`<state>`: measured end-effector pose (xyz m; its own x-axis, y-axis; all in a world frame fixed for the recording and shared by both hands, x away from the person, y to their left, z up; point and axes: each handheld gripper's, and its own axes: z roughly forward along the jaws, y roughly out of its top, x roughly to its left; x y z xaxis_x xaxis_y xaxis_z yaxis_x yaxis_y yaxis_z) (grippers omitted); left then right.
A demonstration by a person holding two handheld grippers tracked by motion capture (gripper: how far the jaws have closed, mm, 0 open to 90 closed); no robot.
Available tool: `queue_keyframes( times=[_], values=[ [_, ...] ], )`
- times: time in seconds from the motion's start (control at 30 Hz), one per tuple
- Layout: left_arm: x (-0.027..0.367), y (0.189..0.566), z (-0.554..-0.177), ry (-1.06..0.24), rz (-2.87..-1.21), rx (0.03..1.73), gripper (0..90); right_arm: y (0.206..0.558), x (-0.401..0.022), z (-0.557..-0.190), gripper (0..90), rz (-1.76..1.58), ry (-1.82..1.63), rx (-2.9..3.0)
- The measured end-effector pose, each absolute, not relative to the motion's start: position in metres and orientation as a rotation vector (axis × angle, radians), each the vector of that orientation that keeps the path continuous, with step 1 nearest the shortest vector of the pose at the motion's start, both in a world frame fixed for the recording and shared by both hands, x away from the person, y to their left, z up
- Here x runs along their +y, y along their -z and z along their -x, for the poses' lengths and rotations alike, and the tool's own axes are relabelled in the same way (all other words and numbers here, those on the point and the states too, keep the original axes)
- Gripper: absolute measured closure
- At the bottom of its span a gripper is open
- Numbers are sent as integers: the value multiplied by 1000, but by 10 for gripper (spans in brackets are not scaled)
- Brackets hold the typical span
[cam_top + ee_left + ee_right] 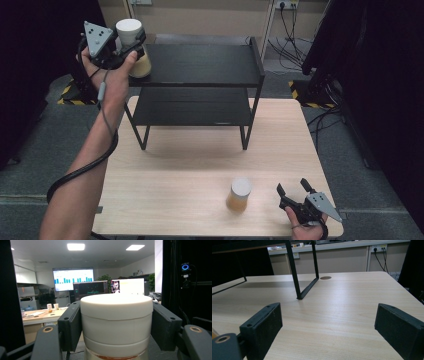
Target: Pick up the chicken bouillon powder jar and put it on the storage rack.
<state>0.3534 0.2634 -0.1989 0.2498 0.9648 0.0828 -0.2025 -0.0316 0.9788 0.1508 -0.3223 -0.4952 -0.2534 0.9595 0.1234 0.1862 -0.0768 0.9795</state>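
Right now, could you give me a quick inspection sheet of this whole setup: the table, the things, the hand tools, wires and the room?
Surface: light wooden table, round brown insert near its far edge.
Job's things: black two-tier shelf standing on the table; white-lidded jar with amber contents upright near the front edge; a second white-lidded jar held up at the shelf's top left corner.
Clutter: nothing seen.
Grippers: left gripper clamped on the second jar's lid; right gripper jaws apart, low over the table beside the front jar.
Cables: black cable trailing along the left forearm; wires at the wall sockets.
Surroundings: office with monitors, black curtains.
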Motion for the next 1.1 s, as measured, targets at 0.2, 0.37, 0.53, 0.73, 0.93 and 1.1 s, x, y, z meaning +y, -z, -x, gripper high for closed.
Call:
queue_keyframes(
  times=[0.2,0.37,0.53,0.73,0.93,1.1],
  values=[
    [263,198,-357,-1143,-1222,856,338,495,-322,-151,78,-1279,-1398,1491],
    [265,198,-361,-1140,-1231,872,338,496,-323,-151,78,-1278,-1399,1491],
    [268,200,-362,-1129,-1227,869,337,495,-322,-151,78,-1277,-1397,1492],
    [273,200,-362,-1098,-1209,882,335,495,-322,-151,78,-1273,-1393,1494],
    [278,199,-361,-1060,-1209,885,302,495,-322,-151,78,-1272,-1391,1495],
    [275,200,-357,-1065,-1182,918,159,495,-321,-151,78,-1270,-1388,1495]
  ],
)
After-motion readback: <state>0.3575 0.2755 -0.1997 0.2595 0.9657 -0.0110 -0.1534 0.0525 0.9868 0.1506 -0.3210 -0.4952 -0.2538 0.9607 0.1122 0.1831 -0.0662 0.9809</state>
